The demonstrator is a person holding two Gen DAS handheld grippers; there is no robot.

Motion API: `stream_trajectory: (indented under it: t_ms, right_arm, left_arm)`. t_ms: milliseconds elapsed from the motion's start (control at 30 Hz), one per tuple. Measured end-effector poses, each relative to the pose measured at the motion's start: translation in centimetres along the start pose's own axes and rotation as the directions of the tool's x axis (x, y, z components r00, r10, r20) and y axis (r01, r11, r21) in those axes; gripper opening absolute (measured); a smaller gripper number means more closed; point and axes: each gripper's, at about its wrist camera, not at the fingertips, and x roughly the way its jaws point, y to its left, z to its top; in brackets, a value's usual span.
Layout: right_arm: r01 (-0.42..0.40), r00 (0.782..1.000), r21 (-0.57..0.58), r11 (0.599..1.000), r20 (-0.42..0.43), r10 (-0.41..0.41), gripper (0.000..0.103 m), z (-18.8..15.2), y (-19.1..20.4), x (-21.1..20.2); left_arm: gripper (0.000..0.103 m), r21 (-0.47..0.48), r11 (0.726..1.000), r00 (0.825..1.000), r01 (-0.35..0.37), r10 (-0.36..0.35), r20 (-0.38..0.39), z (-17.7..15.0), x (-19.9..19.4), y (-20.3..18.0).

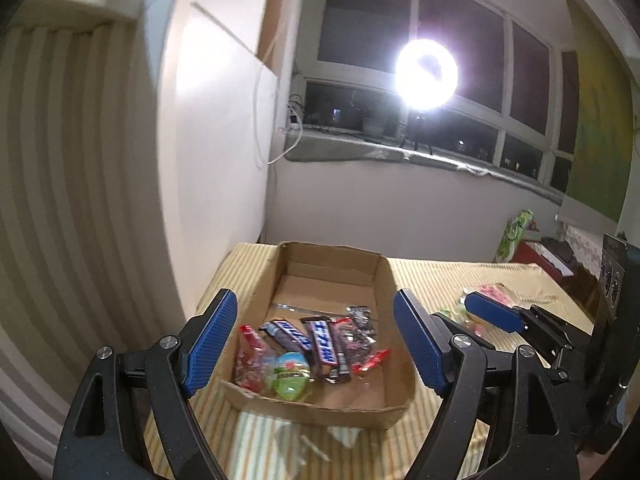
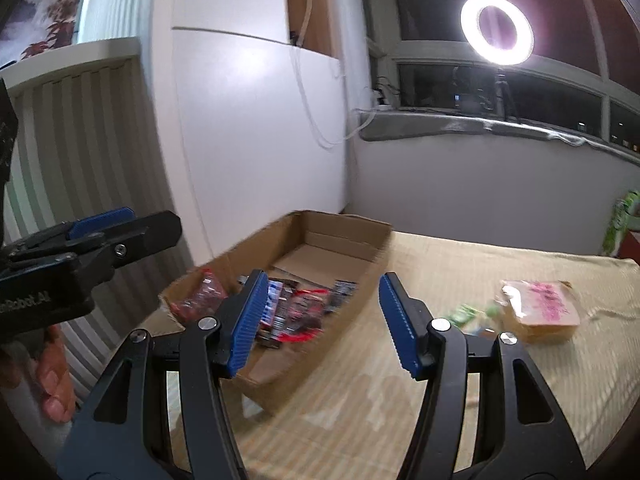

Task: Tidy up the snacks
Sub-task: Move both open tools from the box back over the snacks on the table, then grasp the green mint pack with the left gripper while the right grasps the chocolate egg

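Observation:
An open cardboard box [image 1: 394, 280] sits on the striped table and holds several snacks: Milky Way bars [image 1: 322, 338], a red wrapped candy [image 1: 250, 354], a green egg-shaped sweet [image 1: 290, 372] and dark packets. My left gripper [image 1: 314, 340] is open and empty, held above the box's near end. My right gripper [image 2: 320, 320] is open and empty, just right of the box [image 2: 360, 240], over its right wall. A clear packet with pink print [image 2: 540, 310] and a small green snack [image 2: 466, 314] lie on the table to the right.
The table has a yellow striped cloth [image 2: 480, 400]. A white wall panel [image 2: 260, 140] stands behind the box. A ring light [image 2: 496, 28] stands on the window sill. A dark chair back [image 1: 612, 280] and a green bag [image 1: 516, 232] are at the far right.

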Motion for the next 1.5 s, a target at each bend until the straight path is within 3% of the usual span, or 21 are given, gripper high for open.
stream_trajectory:
  t_ms: [267,433,633,833,967,1033,1200,1400,1500]
  right_arm:
    - [0.177,0.984,0.083,0.981,-0.003,-0.177,0.069,-2.8,-7.9,-3.8]
    - [0.302,0.953,0.169,0.938,-0.05,-0.298,0.075,-5.4,-14.7,-7.2]
    - [0.317,0.948,0.174,0.932,-0.093,-0.305,0.075,-6.2,-17.6,-9.0]
    - [0.267,0.96,0.132,0.955,-0.123,-0.252,0.075,-5.3,-16.9,-8.0]
    - [0.175,0.962,0.057,0.983,-0.223,-0.158,0.075,-4.5,-16.6,-4.7]
    - [0.112,0.953,0.052,0.992,-0.29,-0.092,0.075,-4.4,-16.9,-2.7]
    - [0.008,0.897,0.012,1.0,-0.442,-0.002,0.075,-4.8,-16.9,4.1]
    - [-0.029,0.876,0.022,0.999,-0.481,0.036,0.075,-4.0,-17.3,8.9]
    - [-0.057,0.872,0.015,0.998,-0.486,0.057,0.075,-3.7,-17.0,10.0]
  left_arm:
    - [0.08,0.119,0.991,0.998,0.056,-0.051,-0.046,-0.9,2.2,-7.7]
    - [0.08,0.164,0.978,0.989,0.13,-0.117,-0.09,-2.0,4.2,-13.3]
    - [0.08,0.203,0.957,0.974,0.205,-0.179,-0.141,-3.8,4.9,-17.5]
    - [0.08,0.193,0.96,0.967,0.204,-0.167,-0.193,-5.2,5.2,-17.3]
    - [0.08,0.14,0.963,0.95,0.23,-0.191,-0.248,-6.5,6.1,-16.3]
    - [0.08,0.116,0.962,0.938,0.247,-0.207,-0.277,-7.2,6.8,-16.2]
    - [0.08,0.056,0.965,0.911,0.256,-0.221,-0.347,-8.6,9.7,-15.6]
    - [0.08,0.002,0.981,0.907,0.194,-0.179,-0.382,-8.2,12.9,-14.4]
    - [0.08,-0.012,0.978,0.894,0.21,-0.197,-0.403,-8.2,13.9,-14.4]
